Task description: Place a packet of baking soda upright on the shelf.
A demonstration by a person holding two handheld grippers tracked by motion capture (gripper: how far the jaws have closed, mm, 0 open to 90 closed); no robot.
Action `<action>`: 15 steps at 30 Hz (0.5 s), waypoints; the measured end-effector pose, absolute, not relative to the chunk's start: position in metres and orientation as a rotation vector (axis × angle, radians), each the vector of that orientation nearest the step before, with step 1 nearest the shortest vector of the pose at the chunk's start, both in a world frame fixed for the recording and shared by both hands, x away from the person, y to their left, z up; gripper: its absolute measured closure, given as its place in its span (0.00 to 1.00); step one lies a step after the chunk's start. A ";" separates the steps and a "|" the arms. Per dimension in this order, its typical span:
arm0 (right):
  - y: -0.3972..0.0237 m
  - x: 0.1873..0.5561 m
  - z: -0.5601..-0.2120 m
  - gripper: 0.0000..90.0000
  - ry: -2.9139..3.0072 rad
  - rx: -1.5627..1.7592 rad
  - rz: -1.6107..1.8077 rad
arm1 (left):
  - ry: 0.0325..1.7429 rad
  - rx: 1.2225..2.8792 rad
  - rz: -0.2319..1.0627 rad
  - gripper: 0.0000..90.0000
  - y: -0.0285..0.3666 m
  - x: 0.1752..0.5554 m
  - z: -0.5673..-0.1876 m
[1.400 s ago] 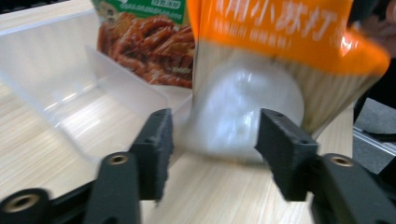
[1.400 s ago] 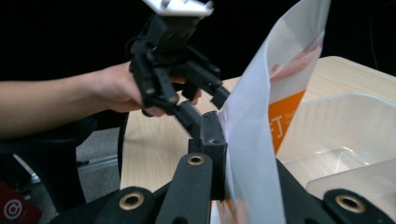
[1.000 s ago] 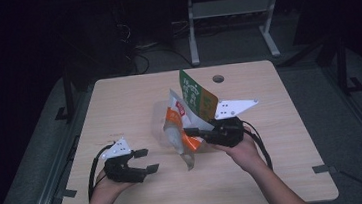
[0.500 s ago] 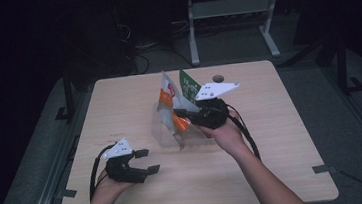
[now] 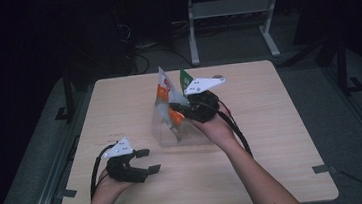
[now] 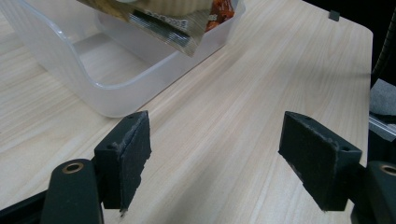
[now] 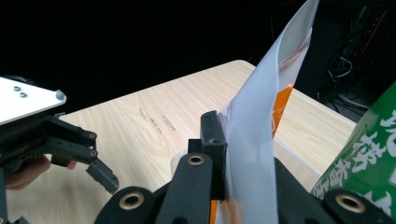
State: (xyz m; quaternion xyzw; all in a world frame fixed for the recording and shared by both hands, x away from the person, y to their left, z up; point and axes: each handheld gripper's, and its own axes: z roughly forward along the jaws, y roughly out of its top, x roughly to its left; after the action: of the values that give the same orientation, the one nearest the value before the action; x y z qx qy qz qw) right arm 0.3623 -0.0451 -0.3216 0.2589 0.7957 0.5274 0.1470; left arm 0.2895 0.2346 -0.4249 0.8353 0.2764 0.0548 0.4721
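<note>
Clear plastic bin (image 5: 182,134) mid-table; right gripper (image 5: 175,108) jaws pinch packets (image 5: 167,91) above.

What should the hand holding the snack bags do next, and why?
Probably lower them a little further. The right gripper is shut on the snack bags, which hang above the clear plastic bin with their lower ends near its opening. The left gripper rests open on the table, apart from the bin, so it seems not to be helping.
</note>
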 end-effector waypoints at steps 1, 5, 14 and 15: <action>-0.044 0.364 -0.322 1.00 2.282 0.746 1.515 | 0.677 2.044 0.134 0.27 0.234 0.289 -0.425; -0.042 0.368 -0.324 1.00 2.278 0.759 1.504 | 0.677 2.043 0.133 0.27 0.234 0.289 -0.425; -0.033 0.380 -0.338 1.00 2.311 0.786 1.449 | 0.677 2.053 0.119 0.27 0.232 0.290 -0.427; -0.032 0.381 -0.341 1.00 2.313 0.785 1.449 | 0.679 2.052 0.119 0.27 0.232 0.290 -0.427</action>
State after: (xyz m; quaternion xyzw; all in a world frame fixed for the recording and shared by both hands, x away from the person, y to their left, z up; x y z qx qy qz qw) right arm 0.3814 -0.0321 -0.3407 0.2732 0.8052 0.5045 0.1499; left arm 0.2903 0.2319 -0.4269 0.8372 0.2769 0.0485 0.4691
